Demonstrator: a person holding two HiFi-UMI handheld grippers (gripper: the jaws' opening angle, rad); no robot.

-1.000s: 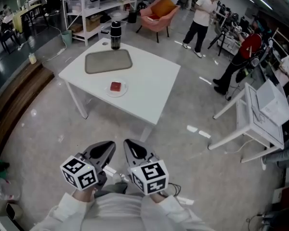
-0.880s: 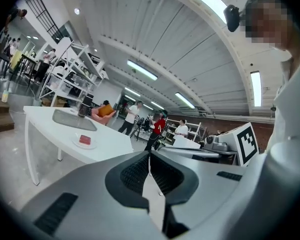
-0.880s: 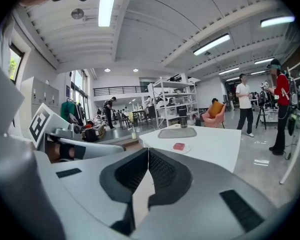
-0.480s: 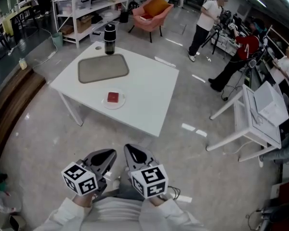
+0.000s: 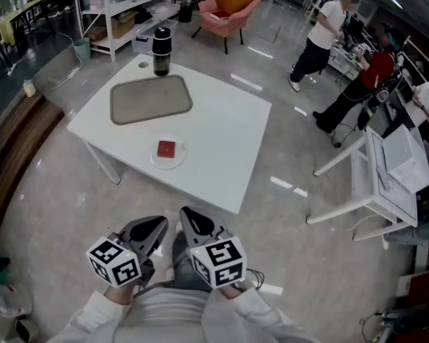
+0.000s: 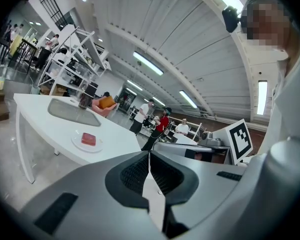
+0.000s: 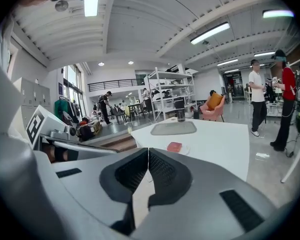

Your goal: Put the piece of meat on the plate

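Red meat (image 5: 166, 148) sits on the white plate (image 5: 155, 161) already, mid-plate, near the front edge of the white counter (image 5: 222, 127). Grey tray (image 5: 151, 99) lies behind the plate, apart from it. Dark flask (image 5: 161, 48) stands at the far corner past the tray.

L claw (image 5: 156, 226) and R claw (image 5: 191, 219) hang side by side close to the person's body, well short of the counter w/ bare floor between. Both are closed tight w/ nothing between the pads: each claw's own view shows the jaws meeting.

Judging by that, the placing looks done, or no pick is needed. The step in hand is prob. getting up to the counter. To do it well:
- Come square to the near edge opposite the plate.
- Keep both claws low and aimed at the plate, and don't open till within reach.
- If the meat needs re-seating, use one claw from above and pinch its sides lightly.
- Steady the plate rim w/ the other claw so it doesn't slide.
- Stay off tray and flask.
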